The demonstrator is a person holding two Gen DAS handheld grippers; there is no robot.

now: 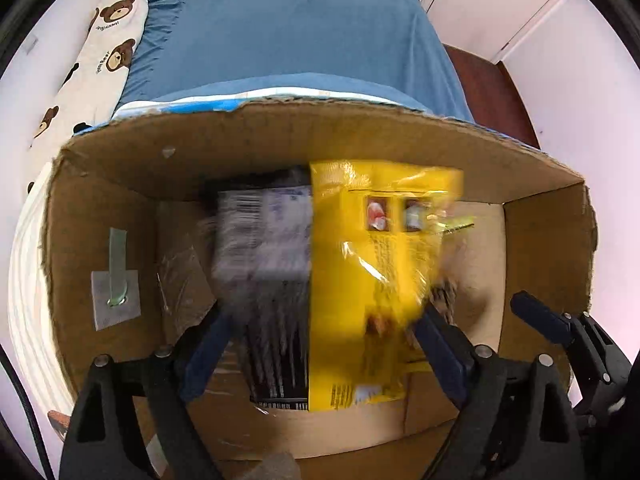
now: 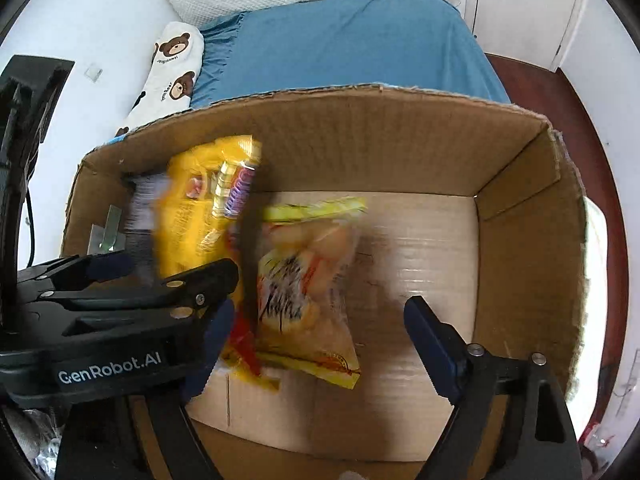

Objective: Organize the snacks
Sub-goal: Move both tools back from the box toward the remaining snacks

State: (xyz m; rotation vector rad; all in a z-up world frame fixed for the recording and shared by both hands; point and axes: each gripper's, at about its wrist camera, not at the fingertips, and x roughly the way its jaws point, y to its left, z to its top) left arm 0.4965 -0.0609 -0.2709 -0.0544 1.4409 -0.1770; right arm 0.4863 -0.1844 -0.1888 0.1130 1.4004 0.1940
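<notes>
An open cardboard box [image 1: 360,136] holds the snacks. In the left wrist view a yellow snack bag [image 1: 372,272] and a dark packet with a barcode [image 1: 264,248] lie blurred between my left gripper's [image 1: 324,344] open blue fingers. My right gripper's fingertip [image 1: 536,316] shows at the right. In the right wrist view my right gripper [image 2: 320,336] is open over a pale yellow snack bag [image 2: 308,292] on the box floor [image 2: 420,248]. The yellow bag [image 2: 200,212] and the left gripper [image 2: 132,284] are at the left.
The box stands by a bed with a blue sheet [image 1: 296,32] and a bear-print pillow [image 1: 96,60]. A grey patch with a strip [image 1: 116,288] is stuck on the box's left wall. Dark red floor [image 2: 532,80] and white cupboard doors [image 2: 520,0] lie at the right.
</notes>
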